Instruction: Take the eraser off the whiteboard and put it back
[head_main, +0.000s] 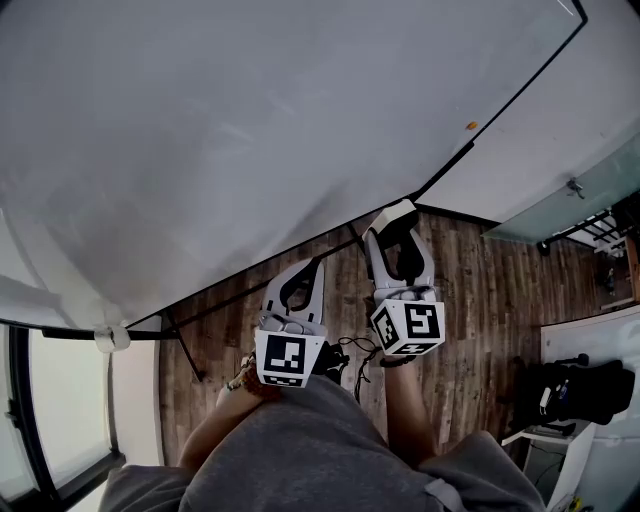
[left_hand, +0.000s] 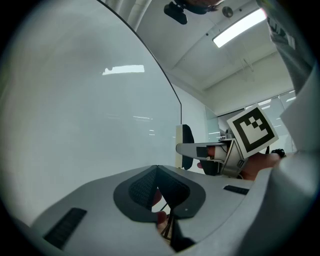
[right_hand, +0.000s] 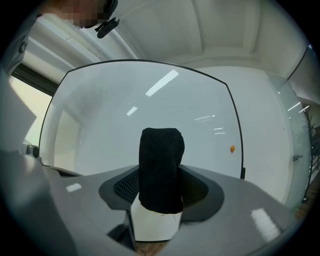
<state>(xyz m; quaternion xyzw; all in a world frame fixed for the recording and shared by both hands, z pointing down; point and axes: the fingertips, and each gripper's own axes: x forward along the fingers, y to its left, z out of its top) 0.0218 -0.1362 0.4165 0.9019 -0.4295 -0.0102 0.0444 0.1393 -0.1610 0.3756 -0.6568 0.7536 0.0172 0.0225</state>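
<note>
Right gripper view, nearest entry first: what sits at the lens? — Checker

Item 1: right tool (right_hand: 160, 192), jaws part-way apart and clamped on the eraser (right_hand: 161, 162). The pads grip its white body and the black felt end points outward. Reason, as I judge it: a hold on the hard body leaves the felt free. — Keeper

So the eraser is off the whiteboard? — Checker

Yes. It is carried in the right tool, in front of the whiteboard (right_hand: 150, 95). No contact with the board shows. I judge the take-off done and the put-back not yet done. — Keeper

Item 2? — Checker

Left tool (left_hand: 157, 189), jaws drawn together with nothing between them. It is held level just beside the right one, and probably rides idle because one tool suffices for so small a thing. — Keeper

Beyond the tools? — Checker

Item 3: the whiteboard itself, wiped clean with a dark frame, filling most of the head view above both tools. Item 4: a small orange magnet (right_hand: 232, 148) near the board's right edge, well apart from the eraser. Item 5: wooden floor (head_main: 470, 290) below the board. — Keeper

Caution for the return? — Checker

The eraser must meet the board flat, or I expect it to slip when the jaws let go. — Keeper
</note>
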